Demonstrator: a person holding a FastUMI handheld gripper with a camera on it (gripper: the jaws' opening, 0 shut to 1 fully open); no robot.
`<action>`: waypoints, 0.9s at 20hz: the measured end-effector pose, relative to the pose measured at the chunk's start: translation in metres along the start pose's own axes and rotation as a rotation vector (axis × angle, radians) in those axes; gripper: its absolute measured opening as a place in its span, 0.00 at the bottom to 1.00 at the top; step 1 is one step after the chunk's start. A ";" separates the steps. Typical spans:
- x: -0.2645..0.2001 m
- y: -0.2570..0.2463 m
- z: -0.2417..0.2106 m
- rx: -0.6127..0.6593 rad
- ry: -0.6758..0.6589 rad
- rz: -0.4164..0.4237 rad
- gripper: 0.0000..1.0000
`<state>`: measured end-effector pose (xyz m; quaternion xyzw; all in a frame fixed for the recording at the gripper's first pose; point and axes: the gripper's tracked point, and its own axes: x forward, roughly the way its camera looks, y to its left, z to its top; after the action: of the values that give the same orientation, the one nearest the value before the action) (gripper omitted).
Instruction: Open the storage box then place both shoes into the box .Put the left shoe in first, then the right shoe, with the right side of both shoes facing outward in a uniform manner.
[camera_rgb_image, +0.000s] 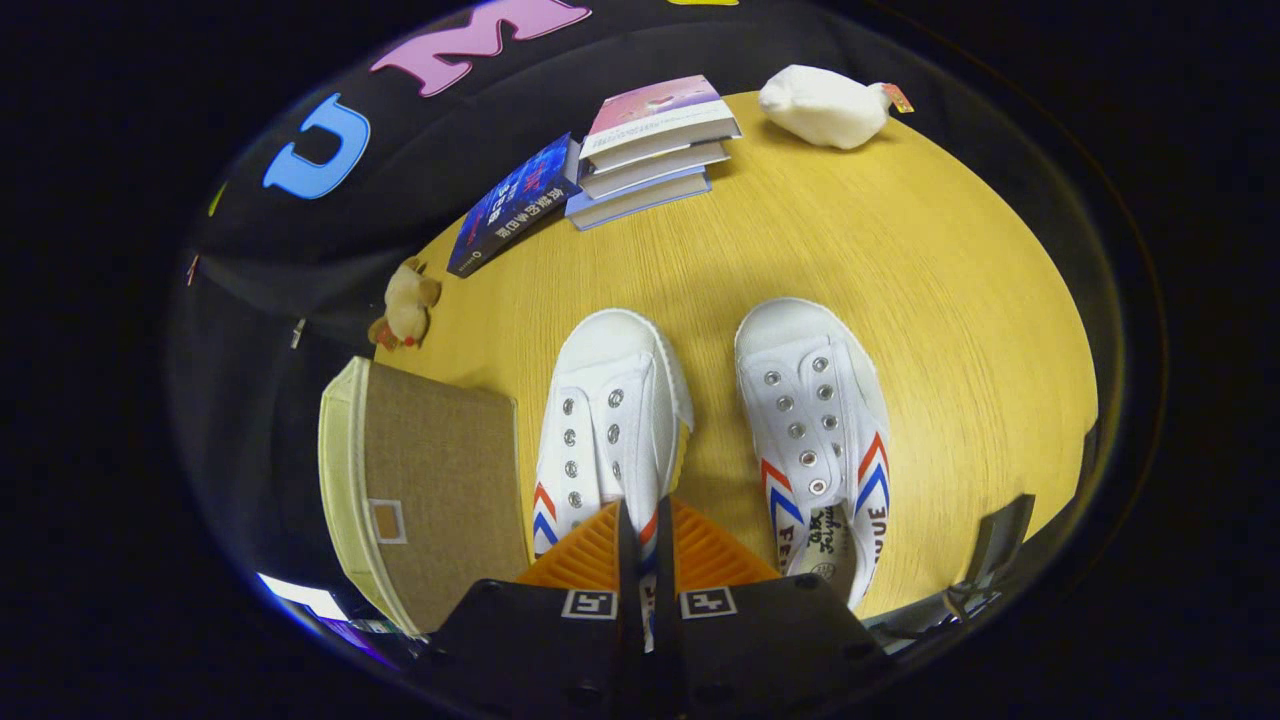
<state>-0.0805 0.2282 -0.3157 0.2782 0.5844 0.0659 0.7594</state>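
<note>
Two white canvas shoes with red and blue stripes stand side by side on the yellow wooden table (900, 260), toes pointing away from me. My gripper (641, 515) sits over the heel end of the left shoe (610, 400). Its fingers are almost together, and a thin strip of that shoe's side wall shows pinched between them. The right shoe (815, 410) stands apart, to the right of the fingers. The storage box (425, 490), brown fabric with cream trim and a small label frame, stands left of the left shoe. I cannot tell whether it is open.
A stack of books (650, 150) lies at the table's far edge, with a dark blue book (510, 205) leaning beside it. A white plush toy (825, 105) rests far right. A small tan plush toy (405, 305) sits at the table's left edge, beyond the box.
</note>
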 end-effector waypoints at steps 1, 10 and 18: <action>-0.011 0.010 0.005 -0.005 -0.010 0.006 0.08; -0.091 0.149 0.008 -0.066 -0.030 0.080 0.08; -0.046 0.258 -0.053 -0.069 0.070 0.160 0.08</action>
<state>-0.0855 0.4431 -0.1559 0.2950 0.5839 0.1562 0.7400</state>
